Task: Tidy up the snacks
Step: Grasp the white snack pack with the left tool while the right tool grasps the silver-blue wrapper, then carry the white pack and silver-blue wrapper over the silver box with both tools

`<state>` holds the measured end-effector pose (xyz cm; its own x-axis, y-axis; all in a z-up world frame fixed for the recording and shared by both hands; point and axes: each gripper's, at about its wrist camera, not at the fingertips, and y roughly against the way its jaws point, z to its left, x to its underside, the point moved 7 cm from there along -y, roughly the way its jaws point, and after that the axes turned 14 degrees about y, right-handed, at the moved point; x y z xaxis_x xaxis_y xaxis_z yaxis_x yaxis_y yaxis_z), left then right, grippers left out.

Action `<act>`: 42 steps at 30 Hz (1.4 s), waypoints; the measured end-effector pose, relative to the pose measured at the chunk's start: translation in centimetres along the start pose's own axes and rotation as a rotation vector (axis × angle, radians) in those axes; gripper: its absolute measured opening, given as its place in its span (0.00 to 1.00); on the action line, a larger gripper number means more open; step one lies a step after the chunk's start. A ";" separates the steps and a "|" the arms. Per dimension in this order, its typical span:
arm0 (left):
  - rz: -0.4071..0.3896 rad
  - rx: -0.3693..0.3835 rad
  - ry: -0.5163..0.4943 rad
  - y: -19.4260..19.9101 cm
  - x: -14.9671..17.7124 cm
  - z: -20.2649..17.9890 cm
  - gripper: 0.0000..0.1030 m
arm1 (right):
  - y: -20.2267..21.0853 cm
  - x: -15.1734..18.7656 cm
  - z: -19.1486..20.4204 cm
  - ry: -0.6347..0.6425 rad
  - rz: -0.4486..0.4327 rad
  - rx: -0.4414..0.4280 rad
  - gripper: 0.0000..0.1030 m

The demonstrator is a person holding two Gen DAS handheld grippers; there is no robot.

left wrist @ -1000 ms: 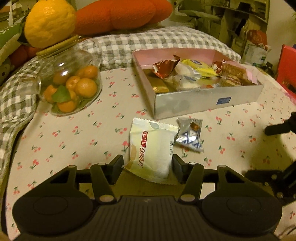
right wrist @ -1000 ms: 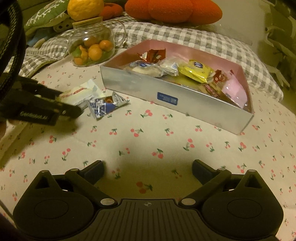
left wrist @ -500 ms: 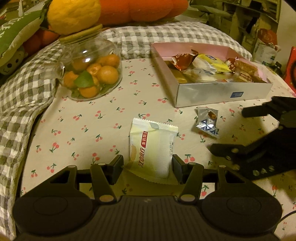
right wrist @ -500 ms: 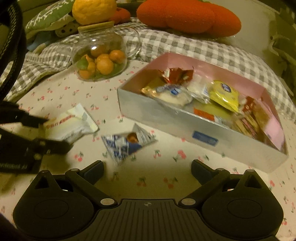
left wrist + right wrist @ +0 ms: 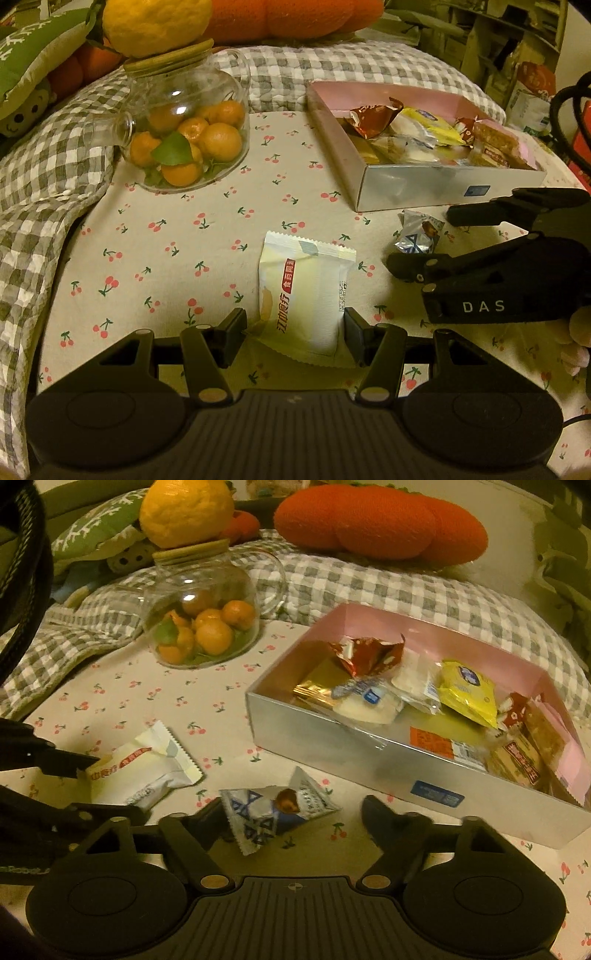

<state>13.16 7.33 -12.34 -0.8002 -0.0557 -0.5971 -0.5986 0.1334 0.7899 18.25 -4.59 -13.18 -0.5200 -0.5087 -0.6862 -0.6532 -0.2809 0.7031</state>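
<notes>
Right wrist view, right gripper (image 5: 291,812) now closer to the silver box (image 5: 332,746), jaws wide around the blue-white snack packet (image 5: 273,812) without gripping, left gripper (image 5: 293,328) pinching the cream packet (image 5: 303,295).

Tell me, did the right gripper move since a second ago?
Yes. The right gripper came forward and left, toward the blue and silver snack packet. The silver box now sits to its right, and the packet lies between its open fingers.
</notes>
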 end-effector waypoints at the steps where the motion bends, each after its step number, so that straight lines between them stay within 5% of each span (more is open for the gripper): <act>1: 0.000 0.000 0.001 0.0 0.0 0.0 0.51 | 0.1 0.0 0.1 0.004 -0.002 -0.004 0.62; 7: 0.002 -0.004 0.013 0.0 0.0 -0.1 0.51 | 0.4 -0.2 0.5 0.017 0.003 -0.023 0.51; 25: -0.025 0.033 0.086 2.0 -1.9 -0.6 0.51 | 4.6 -0.6 -1.1 -0.065 0.008 -0.047 0.50; 42: -0.108 0.103 0.156 3.4 -5.1 -4.2 0.51 | 9.3 -1.9 -7.2 -0.282 -0.112 -0.042 0.50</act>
<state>15.08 3.88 -5.98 -0.7320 -0.2264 -0.6426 -0.6811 0.2184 0.6989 17.19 -12.09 -3.98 -0.5819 -0.2282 -0.7806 -0.6950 -0.3590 0.6230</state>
